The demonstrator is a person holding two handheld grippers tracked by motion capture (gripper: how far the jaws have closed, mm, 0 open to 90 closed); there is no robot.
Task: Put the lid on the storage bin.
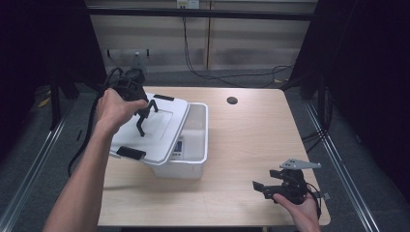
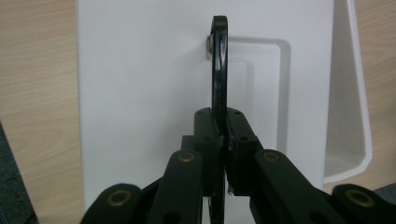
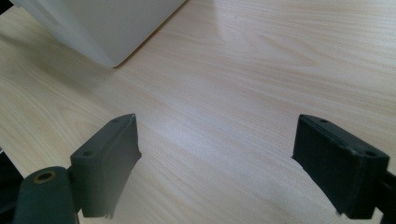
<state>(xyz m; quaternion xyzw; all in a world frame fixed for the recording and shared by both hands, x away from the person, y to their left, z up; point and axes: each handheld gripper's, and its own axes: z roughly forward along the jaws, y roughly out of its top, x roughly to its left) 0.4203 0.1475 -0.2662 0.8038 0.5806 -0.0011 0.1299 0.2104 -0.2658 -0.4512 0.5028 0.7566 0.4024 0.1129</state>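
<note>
Light wooden table [image 1: 251,135] on grey floor [image 1: 29,159], panelled wall [image 1: 232,43] behind.

No text can be read; a label inside the bin [image 1: 196,145], seen through its near wall, is too small to make out.

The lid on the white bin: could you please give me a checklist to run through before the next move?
1. Left tool clamped on the lid's black handle: ok.
2. Lid seated flat on the white bin: not ok; it sits tilted and offset, leaving the bin's right part uncovered.
3. Right tool out of the way: ok; open, holding nothing, over the table near its front right.
4. Black latches free: cannot tell.
5. Bin contents below the rim: cannot tell.
</note>
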